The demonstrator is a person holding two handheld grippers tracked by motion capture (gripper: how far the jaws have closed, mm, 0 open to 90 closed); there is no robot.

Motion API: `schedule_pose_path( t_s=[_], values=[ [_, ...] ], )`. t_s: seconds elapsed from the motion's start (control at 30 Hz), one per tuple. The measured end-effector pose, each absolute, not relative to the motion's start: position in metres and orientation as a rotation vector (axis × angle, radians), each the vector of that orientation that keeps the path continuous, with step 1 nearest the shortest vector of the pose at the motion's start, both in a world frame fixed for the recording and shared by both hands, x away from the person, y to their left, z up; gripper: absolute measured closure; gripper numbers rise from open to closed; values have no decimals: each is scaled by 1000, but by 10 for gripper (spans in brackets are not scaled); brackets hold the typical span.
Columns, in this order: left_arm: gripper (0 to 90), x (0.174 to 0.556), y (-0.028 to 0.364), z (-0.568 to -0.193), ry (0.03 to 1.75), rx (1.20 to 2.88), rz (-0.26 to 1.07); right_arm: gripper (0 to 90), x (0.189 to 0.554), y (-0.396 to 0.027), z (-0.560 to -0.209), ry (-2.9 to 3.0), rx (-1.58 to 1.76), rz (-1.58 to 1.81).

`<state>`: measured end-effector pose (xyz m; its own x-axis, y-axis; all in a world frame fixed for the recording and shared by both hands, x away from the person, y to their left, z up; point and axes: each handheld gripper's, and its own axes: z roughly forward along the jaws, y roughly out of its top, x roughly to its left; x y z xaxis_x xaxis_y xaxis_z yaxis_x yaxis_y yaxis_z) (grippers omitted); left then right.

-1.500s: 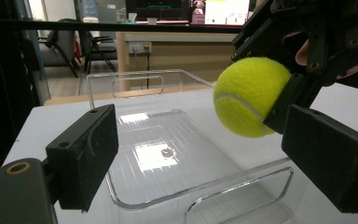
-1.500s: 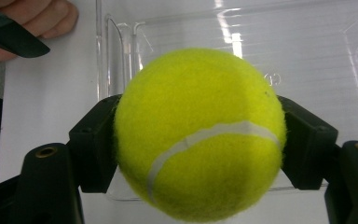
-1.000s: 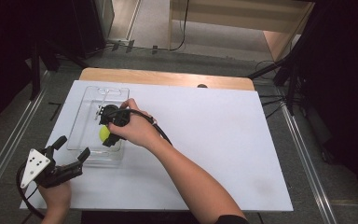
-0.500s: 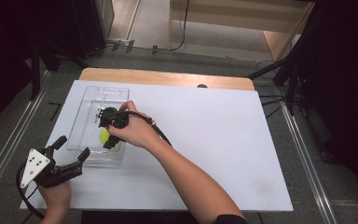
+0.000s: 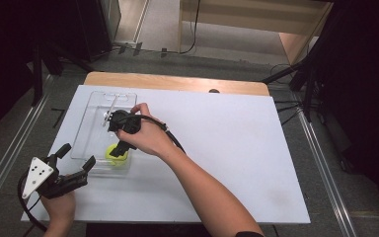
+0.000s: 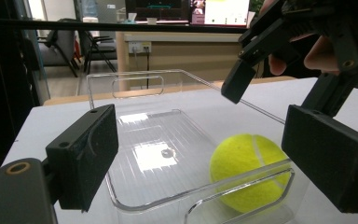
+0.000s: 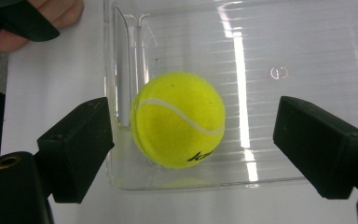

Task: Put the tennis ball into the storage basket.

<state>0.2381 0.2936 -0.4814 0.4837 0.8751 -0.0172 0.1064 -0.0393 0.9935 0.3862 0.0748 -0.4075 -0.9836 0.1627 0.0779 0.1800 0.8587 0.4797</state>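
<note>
One fuzzy yellow-green tennis ball (image 7: 178,119) rests in the near corner of a clear plastic bin (image 5: 94,123) on the white table (image 5: 237,148), directly beneath the right gripper (image 5: 120,148), which points straight down at it. Its black, blocky jaws have just been opening and now stand spread to either side of the ball, touching nothing. A round ball has no long axis; its white seam curves across the top. At the bin's near end, the left gripper (image 5: 76,159) waits, jaws apart and level, the ball visible through the ribbed, see-through wall. The right hand is far the nearer to the ball; judging by this, the drop into the bin looks complete.
</note>
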Motion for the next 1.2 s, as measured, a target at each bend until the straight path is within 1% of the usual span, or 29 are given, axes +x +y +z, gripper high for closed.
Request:
schedule_pose_path(
  t_s=[0.43,0.6,1.0,1.2],
  values=[
    [113,238,293,-481,898,1509,788,94,381,39,-405,-2975,-360,-853],
    [113,238,292,-482,896,1510,789,13,379,27,-404,-2974,-368,-860],
    [113,238,292,-482,896,1512,789,0,374,1,-395,-2999,-435,-939],
    [113,239,292,-482,894,1508,788,0,371,-16,-398,-2986,-510,-944]
  ],
)
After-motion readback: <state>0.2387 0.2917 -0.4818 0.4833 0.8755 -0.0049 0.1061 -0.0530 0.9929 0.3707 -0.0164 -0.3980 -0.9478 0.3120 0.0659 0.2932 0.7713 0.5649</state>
